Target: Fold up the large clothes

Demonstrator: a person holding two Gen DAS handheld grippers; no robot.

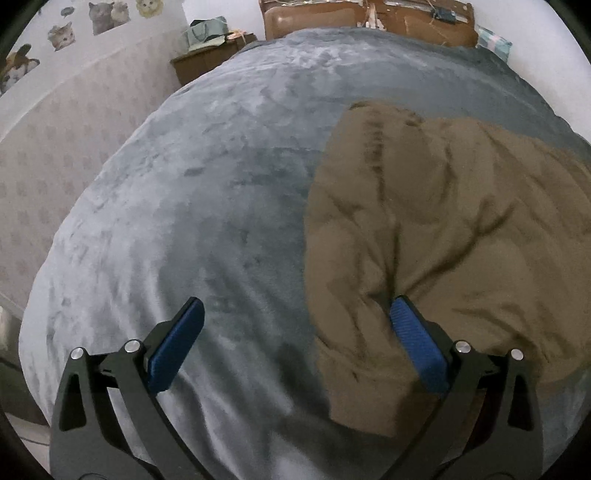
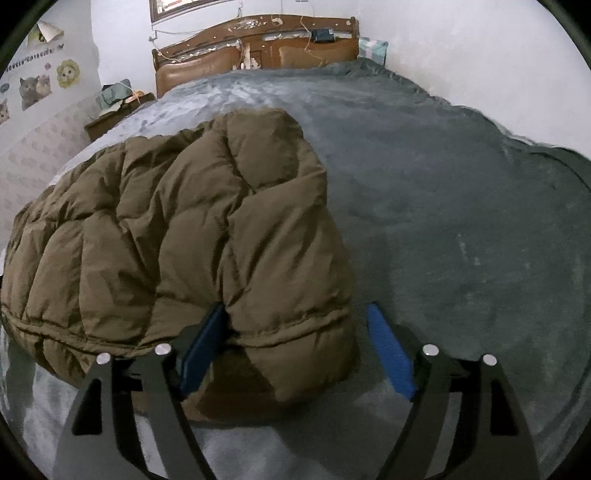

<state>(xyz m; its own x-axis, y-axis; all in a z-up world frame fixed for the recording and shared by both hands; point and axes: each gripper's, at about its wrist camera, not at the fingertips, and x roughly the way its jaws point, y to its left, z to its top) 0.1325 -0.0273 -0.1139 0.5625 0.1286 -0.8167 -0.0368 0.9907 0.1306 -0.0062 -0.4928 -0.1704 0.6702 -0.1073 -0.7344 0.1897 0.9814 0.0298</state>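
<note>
A brown quilted puffer jacket (image 2: 177, 236) lies bunched on the grey plush blanket (image 2: 461, 240) of a bed. In the right wrist view its near right corner sits between the jaws of my right gripper (image 2: 295, 306). The left pad is tucked into a fold, while the right pad (image 2: 388, 350) stands just clear of the fabric, so the gripper is open. In the left wrist view the jacket (image 1: 443, 221) fills the right side. My left gripper (image 1: 297, 302) is open wide over the jacket's near left edge, with its right pad (image 1: 417, 343) against the cloth and its left pad over the bare blanket (image 1: 184, 203).
A worn wooden headboard (image 2: 258, 44) stands at the far end of the bed. A dark bedside table (image 2: 118, 110) with bags on it is at the far left, next to a wall with cat stickers (image 1: 107, 14). A pale pillow (image 2: 373, 48) lies at the far right.
</note>
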